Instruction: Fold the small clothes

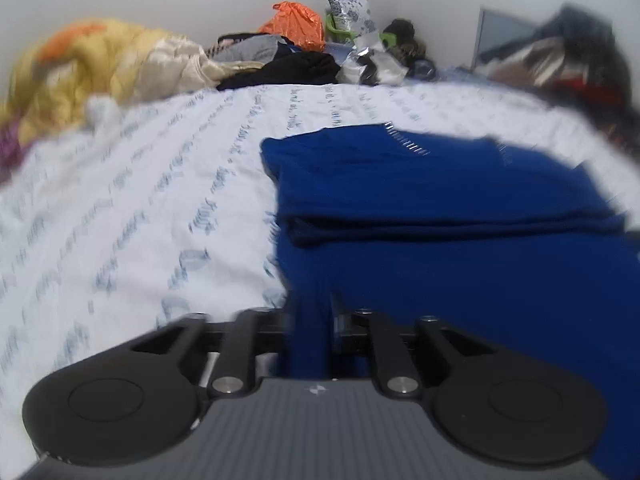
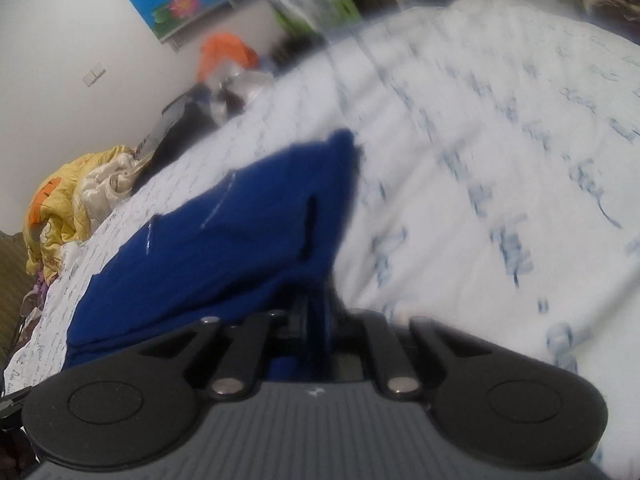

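Between the jaws of your left gripper (image 1: 311,320) a strip of the blue garment (image 1: 440,208) runs up from the near edge, and the jaws look closed against it on both sides, so you seem to have that edge pinched. Your right gripper (image 2: 316,316) does the same at the other near corner: blue fabric is bunched in the narrow gap and the jaws look clamped on it, though blur keeps the pads themselves unclear. From those two grips the cloth stretches away onto the white patterned bedsheet (image 1: 140,200), where the rest of the garment lies flat, with a horizontal ridge across it that reads as one layer already laid over another. By that sign at least one fold appears done, and you look to be partway through carrying the near edge for another; the piece is not yet a compact stack, and the final smoothing and release are still ahead. Farther back, a yellow quilt (image 1: 92,64), dark clothes (image 1: 296,70) and an orange bag (image 1: 296,22) crowd the far side of the bed, untouched.
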A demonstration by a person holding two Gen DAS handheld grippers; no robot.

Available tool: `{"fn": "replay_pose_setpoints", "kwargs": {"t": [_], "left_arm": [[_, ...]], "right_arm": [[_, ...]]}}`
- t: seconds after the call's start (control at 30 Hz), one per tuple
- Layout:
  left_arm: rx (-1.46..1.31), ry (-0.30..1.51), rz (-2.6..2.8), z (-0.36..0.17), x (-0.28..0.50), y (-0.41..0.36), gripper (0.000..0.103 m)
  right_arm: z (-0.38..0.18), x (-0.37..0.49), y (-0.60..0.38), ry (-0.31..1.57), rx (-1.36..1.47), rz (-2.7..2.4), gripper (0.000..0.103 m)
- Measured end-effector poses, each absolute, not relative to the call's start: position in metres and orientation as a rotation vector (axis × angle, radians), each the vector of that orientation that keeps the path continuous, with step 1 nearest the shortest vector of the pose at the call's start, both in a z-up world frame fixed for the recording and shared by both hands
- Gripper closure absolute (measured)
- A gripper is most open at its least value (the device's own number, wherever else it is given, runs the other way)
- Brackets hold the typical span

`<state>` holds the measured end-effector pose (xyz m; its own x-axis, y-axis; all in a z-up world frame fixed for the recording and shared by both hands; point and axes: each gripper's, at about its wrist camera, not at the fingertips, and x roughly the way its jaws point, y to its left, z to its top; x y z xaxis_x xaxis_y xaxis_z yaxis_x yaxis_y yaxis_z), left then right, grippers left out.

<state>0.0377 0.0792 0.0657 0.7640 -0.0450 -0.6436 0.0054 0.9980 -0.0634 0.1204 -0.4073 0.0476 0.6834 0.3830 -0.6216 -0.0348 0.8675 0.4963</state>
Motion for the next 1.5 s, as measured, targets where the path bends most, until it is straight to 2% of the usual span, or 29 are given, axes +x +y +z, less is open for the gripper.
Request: {"fn": "replay_pose_setpoints", "kwargs": {"t": [0.03,0.07,0.1,0.17,0.23,0.27,0.3,0.33,0.43,0.57,0.6,0.63,0.7,0.73,0.77,0.8,0.83,0.87,0.93,0.97,1.0,1.17,1.27,1.3,1.33,1.37,1.4,1.43,1.5], "left_arm": [[-0.118,0.703,-0.058,0.068,0.025,0.085,0.041],[-0.187,0.695,-0.088,0.070,0.009,0.091,0.026],[-0.235,0.693,-0.107,0.070,-0.004,0.094,0.026],[-0.289,0.737,-0.121,0.063,-0.020,0.097,0.029],[-0.282,0.734,-0.096,0.055,-0.027,0.095,0.044],[-0.238,0.725,-0.070,0.054,-0.028,0.091,0.061],[-0.196,0.724,-0.040,0.054,-0.026,0.087,0.094],[-0.158,0.725,-0.003,0.053,-0.022,0.085,0.100],[-0.131,0.730,-0.003,0.054,-0.020,0.095,0.097],[-0.118,0.737,-0.025,0.057,-0.034,0.098,0.096],[-0.151,0.749,-0.029,0.058,-0.038,0.100,0.094],[-0.195,0.764,-0.040,0.059,-0.042,0.102,0.086],[-0.293,0.786,-0.089,0.060,-0.057,0.108,0.035],[-0.336,0.789,-0.105,0.060,-0.067,0.111,0.025],[-0.377,0.806,-0.115,0.057,-0.076,0.113,0.018],[-0.398,0.801,-0.123,0.056,-0.085,0.113,0.018],[-0.403,0.798,-0.128,0.055,-0.092,0.111,0.018],[-0.394,0.792,-0.123,0.055,-0.097,0.105,0.021],[-0.329,0.783,-0.088,0.056,-0.096,0.096,0.049],[-0.285,0.787,-0.059,0.056,-0.093,0.093,0.088],[-0.249,0.799,-0.026,0.055,-0.088,0.092,0.095],[-0.199,0.806,-0.034,0.057,-0.093,0.107,0.093],[-0.254,0.808,-0.068,0.056,-0.107,0.113,0.088],[-0.297,0.815,-0.081,0.055,-0.113,0.115,0.069],[-0.342,0.820,-0.101,0.056,-0.120,0.116,0.057],[-0.396,0.823,-0.132,0.056,-0.129,0.117,0.033],[-0.439,0.829,-0.162,0.055,-0.136,0.118,0.017],[-0.472,0.838,-0.198,0.054,-0.142,0.117,0.012],[-0.531,0.848,-0.265,0.050,-0.154,0.115,0.008]], "right_arm": [[0.052,0.108,-0.408,0.791,0.487,0.265,0.072],[0.055,0.095,-0.410,0.787,0.502,0.284,0.046],[0.056,0.082,-0.412,0.785,0.514,0.292,0.026],[0.050,0.060,-0.415,0.808,0.528,0.293,0.025],[0.048,0.046,-0.411,0.795,0.495,0.314,0.029],[0.048,0.043,-0.405,0.796,0.456,0.319,0.044],[0.049,0.042,-0.397,0.809,0.402,0.313,0.085],[0.047,0.045,-0.390,0.838,0.348,0.294,0.101],[0.046,0.045,-0.393,0.803,0.274,0.288,0.101],[0.041,0.041,-0.421,0.800,0.382,0.258,0.101],[0.041,0.037,-0.421,0.810,0.400,0.262,0.099],[0.044,0.032,-0.421,0.838,0.431,0.260,0.098],[0.047,0.019,-0.422,0.894,0.509,0.287,0.085],[0.049,0.009,-0.423,0.901,0.534,0.318,0.078],[0.049,-0.001,-0.423,0.913,0.547,0.335,0.062],[0.048,-0.011,-0.423,0.919,0.560,0.350,0.055],[0.046,-0.020,-0.423,0.920,0.578,0.367,0.054],[0.044,-0.029,-0.423,0.919,0.597,0.381,0.054],[0.041,-0.040,-0.418,0.899,0.611,0.399,0.056],[0.041,-0.042,-0.413,0.884,0.583,0.398,0.066],[0.042,-0.044,-0.408,0.886,0.519,0.363,0.098],[0.044,-0.047,-0.426,0.858,0.436,0.304,0.101],[0.038,-0.053,-0.438,0.867,0.516,0.328,0.100],[0.039,-0.057,-0.438,0.886,0.551,0.325,0.098],[0.039,-0.061,-0.440,0.917,0.593,0.324,0.097],[0.038,-0.066,-0.442,0.949,0.643,0.342,0.091],[0.036,-0.073,-0.444,0.983,0.698,0.382,0.077],[0.032,-0.078,-0.445,1.012,0.747,0.433,0.072],[0.026,-0.093,-0.446,1.053,0.832,0.527,0.046]]}}
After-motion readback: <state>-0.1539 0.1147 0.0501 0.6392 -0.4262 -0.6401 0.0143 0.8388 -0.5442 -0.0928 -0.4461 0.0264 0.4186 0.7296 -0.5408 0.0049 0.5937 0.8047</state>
